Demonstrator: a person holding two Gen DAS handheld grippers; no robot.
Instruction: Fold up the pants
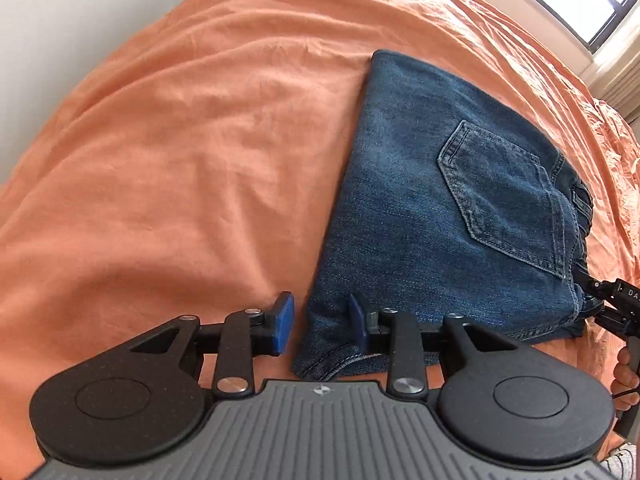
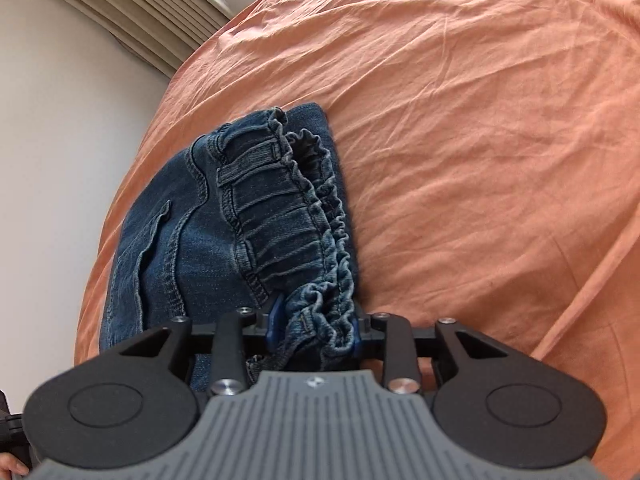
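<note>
Folded blue denim pants (image 1: 432, 200) on orange bed sheet (image 1: 180, 160): right gripper (image 2: 316, 330) clamping gathered waistband (image 2: 316, 216), apparently to keep layers aligned; left gripper (image 1: 320, 320) spread open astride a corner.

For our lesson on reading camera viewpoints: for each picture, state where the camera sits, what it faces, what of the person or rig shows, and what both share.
Left wrist: behind the left gripper, jaws open at the near corner of the folded jeans; the right gripper shows at the edge.
Right wrist: behind the right gripper, facing the elastic waistband between its jaws.
Shared: jeans, orange bedsheet.
</note>
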